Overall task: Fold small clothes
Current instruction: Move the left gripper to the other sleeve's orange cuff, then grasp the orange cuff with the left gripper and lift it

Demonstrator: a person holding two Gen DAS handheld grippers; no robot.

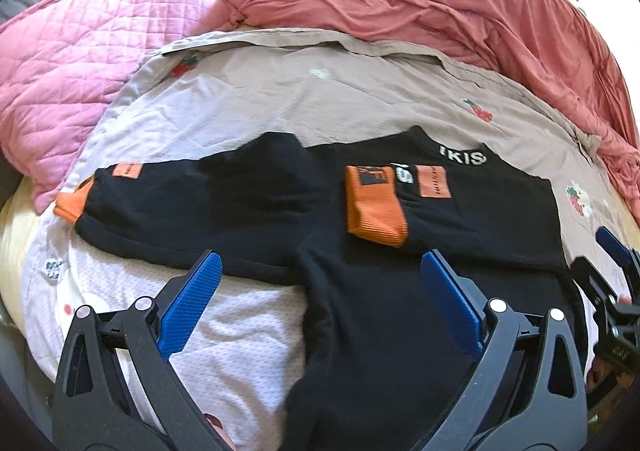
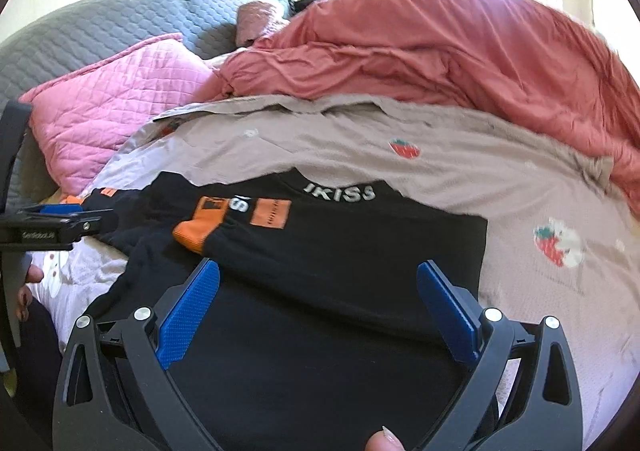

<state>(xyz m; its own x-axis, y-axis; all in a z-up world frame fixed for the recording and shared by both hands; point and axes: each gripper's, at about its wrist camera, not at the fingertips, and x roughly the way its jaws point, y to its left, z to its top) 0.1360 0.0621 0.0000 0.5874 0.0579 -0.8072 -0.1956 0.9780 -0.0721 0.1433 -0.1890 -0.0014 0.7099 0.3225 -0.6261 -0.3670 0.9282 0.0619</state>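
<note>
Bedding covers the whole work surface: a beige strawberry-print sheet (image 1: 320, 99) lies flat, with a pink quilted pillow (image 1: 72, 63) at the left and a rumpled salmon duvet (image 1: 460, 7) heaped behind. On the sheet rests the task's thing, a small black sweatshirt (image 2: 340, 271) with white lettering at the collar, spread across the near middle of the bed. Its one sleeve has been laid across the chest, the orange cuff (image 1: 374, 207) resting just below the collar (the fold looks tidy enough). Its other sleeve (image 1: 180, 203) lies stretched outward to the left, not yet folded in. The left gripper (image 1: 320, 303) hovers over the body near that sleeve's armpit, jaws spread and holding nothing. The right gripper (image 2: 318, 311) hangs over the lower body, likewise spread and empty. Judged state: roughly a third done; remaining are the second sleeve and then doubling the body from hem to collar.
</note>
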